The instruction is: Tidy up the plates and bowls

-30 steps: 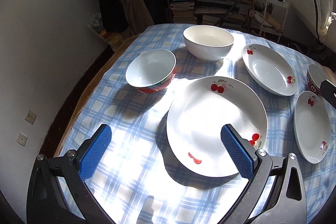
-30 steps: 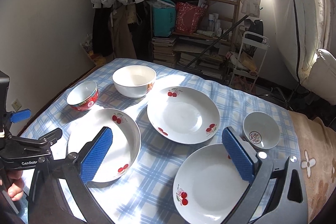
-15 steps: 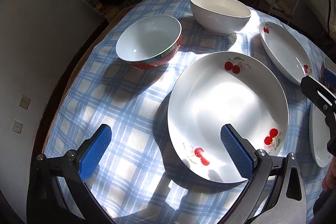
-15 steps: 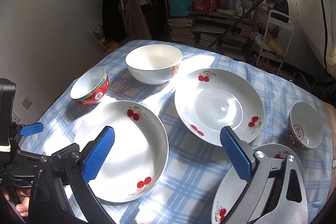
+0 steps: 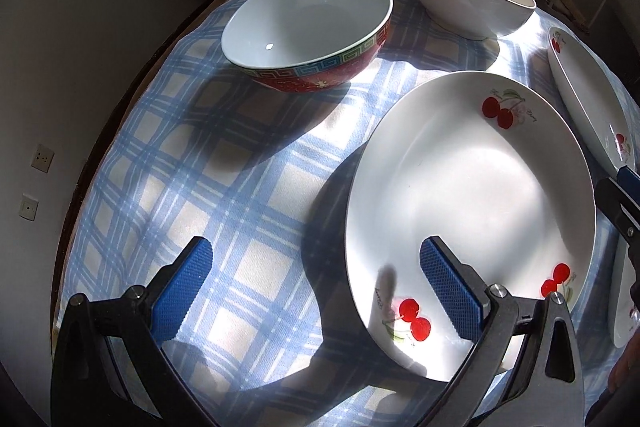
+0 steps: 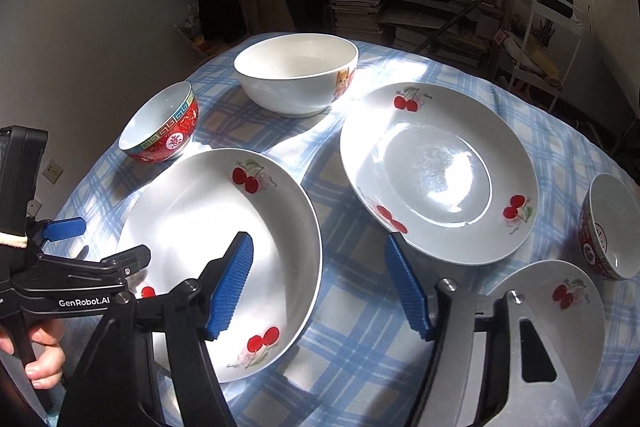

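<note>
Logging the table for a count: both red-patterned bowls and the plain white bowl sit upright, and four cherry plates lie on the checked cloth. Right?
Nearly. The right wrist view shows three cherry plates, not four. The red-patterned bowls and white bowl are upright.

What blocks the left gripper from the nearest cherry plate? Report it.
Nothing visible does. The left gripper is open at the deep cherry plate, its right finger over the plate's near rim and its left finger over bare checked tablecloth.
</note>
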Demonstrator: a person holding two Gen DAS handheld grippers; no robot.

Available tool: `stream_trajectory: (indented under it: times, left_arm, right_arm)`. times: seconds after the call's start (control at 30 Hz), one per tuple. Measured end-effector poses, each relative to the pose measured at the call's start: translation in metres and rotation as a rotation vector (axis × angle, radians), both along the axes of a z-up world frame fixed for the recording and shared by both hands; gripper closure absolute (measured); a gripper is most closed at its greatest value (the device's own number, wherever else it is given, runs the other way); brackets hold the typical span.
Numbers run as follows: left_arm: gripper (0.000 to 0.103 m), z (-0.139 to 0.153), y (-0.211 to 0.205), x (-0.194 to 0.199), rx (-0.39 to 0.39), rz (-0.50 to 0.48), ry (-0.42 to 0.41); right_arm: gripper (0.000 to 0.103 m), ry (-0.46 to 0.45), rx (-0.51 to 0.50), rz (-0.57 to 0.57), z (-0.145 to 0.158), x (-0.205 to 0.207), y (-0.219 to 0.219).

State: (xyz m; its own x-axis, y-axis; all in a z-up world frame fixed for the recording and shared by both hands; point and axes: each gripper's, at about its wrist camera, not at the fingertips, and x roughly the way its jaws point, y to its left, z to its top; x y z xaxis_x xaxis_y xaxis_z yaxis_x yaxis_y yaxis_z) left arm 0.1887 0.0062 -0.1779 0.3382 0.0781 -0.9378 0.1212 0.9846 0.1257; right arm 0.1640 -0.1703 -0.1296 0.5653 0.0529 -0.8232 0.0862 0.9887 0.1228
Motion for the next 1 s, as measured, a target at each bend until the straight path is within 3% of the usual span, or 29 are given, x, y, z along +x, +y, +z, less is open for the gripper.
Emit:
stream_trajectory:
  times: [0.03, 0.1, 0.3, 0.37, 0.4, 0.43, 0.47, 0.63, 1.0]
  left_arm:
    - [0.001, -0.001, 0.0, 0.002, 0.001, 0.005, 0.002]
    - [0.001, -0.002, -0.001, 0.003, -0.003, 0.008, 0.002]
    - [0.017, -0.004, -0.005, 0.002, -0.02, -0.018, 0.011]
    - [0.033, -0.005, -0.007, 0.001, -0.018, -0.025, 0.006]
    - [0.037, -0.005, -0.008, 0.001, -0.036, -0.032, 0.01]
    - [0.047, -0.005, -0.009, -0.001, -0.056, -0.038, 0.014]
    - [0.056, -0.004, -0.011, -0.002, -0.075, -0.045, 0.019]
    - [0.069, -0.003, -0.015, -0.002, -0.13, -0.063, 0.057]
    - [0.07, -0.011, -0.003, 0.008, -0.218, -0.056, 0.103]
  right_arm:
    - [0.048, 0.001, 0.008, 0.0, -0.002, 0.0, 0.0]
    - [0.056, 0.003, 0.018, -0.004, -0.005, 0.0, 0.0]
    - [0.068, 0.02, 0.034, 0.002, -0.015, 0.003, 0.001]
    - [0.072, 0.028, 0.04, 0.003, -0.018, 0.003, 0.0]
    - [0.08, 0.029, 0.037, 0.004, -0.019, 0.003, 0.0]
    - [0.094, 0.021, 0.037, 0.006, -0.019, 0.002, 0.0]
    - [0.097, 0.022, 0.042, 0.004, -0.02, 0.001, 0.0]
    - [0.097, 0.039, 0.065, 0.004, -0.022, 0.002, -0.002]
    - [0.096, 0.069, 0.132, -0.001, -0.032, 0.004, -0.008]
